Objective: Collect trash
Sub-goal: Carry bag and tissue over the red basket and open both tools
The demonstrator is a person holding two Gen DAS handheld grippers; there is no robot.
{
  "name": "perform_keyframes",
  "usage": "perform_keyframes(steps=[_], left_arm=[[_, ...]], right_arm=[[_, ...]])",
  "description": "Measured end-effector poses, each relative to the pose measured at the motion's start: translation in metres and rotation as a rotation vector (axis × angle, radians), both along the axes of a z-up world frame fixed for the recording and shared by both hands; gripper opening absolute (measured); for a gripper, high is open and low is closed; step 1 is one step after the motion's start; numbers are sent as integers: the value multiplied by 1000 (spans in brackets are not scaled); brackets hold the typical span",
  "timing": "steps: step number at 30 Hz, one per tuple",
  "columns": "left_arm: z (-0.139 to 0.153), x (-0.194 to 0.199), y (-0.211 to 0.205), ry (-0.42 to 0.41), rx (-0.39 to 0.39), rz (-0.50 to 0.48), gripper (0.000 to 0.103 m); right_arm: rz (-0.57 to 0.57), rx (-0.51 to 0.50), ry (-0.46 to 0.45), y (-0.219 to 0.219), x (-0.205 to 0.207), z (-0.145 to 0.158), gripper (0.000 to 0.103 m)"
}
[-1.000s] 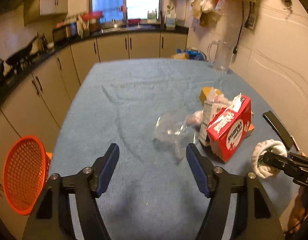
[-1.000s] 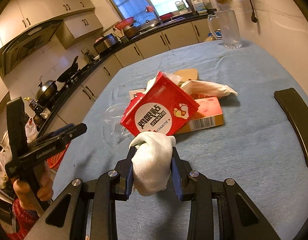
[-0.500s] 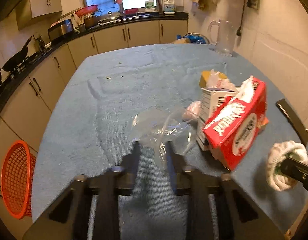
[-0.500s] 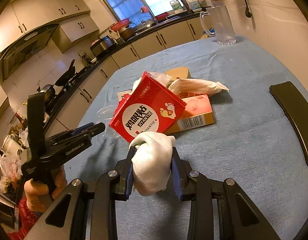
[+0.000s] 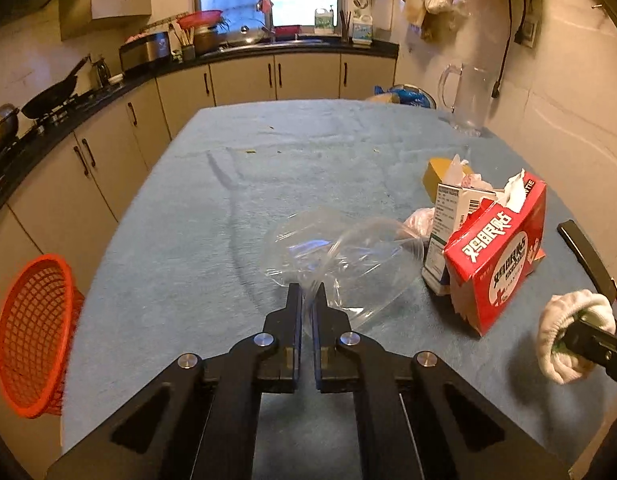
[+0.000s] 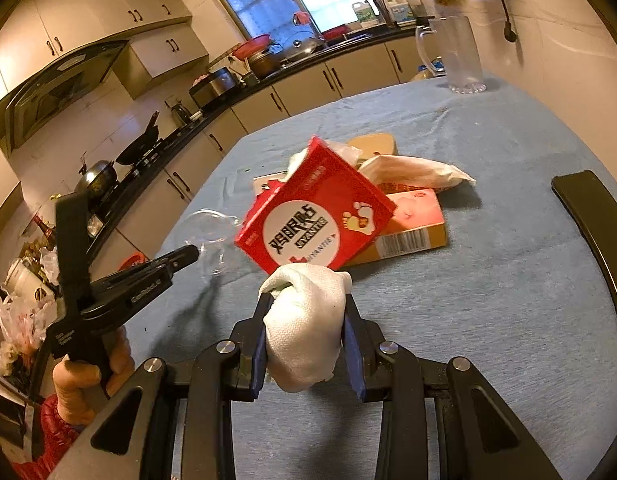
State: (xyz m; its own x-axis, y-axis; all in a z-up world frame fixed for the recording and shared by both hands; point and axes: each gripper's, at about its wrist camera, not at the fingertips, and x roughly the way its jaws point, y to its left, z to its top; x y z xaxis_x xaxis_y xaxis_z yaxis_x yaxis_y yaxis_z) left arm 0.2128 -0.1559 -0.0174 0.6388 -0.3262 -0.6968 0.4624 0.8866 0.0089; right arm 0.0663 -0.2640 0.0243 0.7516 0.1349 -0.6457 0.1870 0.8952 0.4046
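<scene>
A: Which step is this?

B: The pick-up, I judge. The left gripper (image 5: 306, 300) has its jaws pinched on the near edge of the clear bag (image 5: 340, 256), which lies on the table (image 5: 188, 240) just beside the boxes. The right gripper (image 6: 306, 316) is clamped around a white wad (image 6: 304, 328), held just above the cloth.

A: So both are loaded?

B: Yes, each one is gripping a piece of trash. The red box (image 5: 496, 264) leans on the white carton (image 5: 444, 232), and a pink box (image 6: 412, 224) lies flat under it, none of them picked up yet.

A: Where should it all go?

B: Probably the orange basket (image 5: 28, 336), which sits off the table's left edge, low down. That is a guess from the task.

A: What does the next move need?

B: Lift the bag clear first. It is limp and thin, so it may slip or drag against the carton. Then swing left and down over the basket before letting go.
</scene>
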Motion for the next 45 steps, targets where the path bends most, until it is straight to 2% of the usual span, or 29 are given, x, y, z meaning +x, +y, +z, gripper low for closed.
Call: perform_keyframes(steps=[9,15,28,45], left_arm=[[16,-26,36,-71,-18,25,4],[18,-36,58,-81,-37,43,4],[26,-38,103,-97,-78,118,4],[40,-28,186,-115,-133,245,4]], right_arm=[[25,-24,14,21,9,3,35],[53,-36,24,38,17,3,35],[153,-92,33,84,43,11,35],[276,-134,50,150,86,15,35]])
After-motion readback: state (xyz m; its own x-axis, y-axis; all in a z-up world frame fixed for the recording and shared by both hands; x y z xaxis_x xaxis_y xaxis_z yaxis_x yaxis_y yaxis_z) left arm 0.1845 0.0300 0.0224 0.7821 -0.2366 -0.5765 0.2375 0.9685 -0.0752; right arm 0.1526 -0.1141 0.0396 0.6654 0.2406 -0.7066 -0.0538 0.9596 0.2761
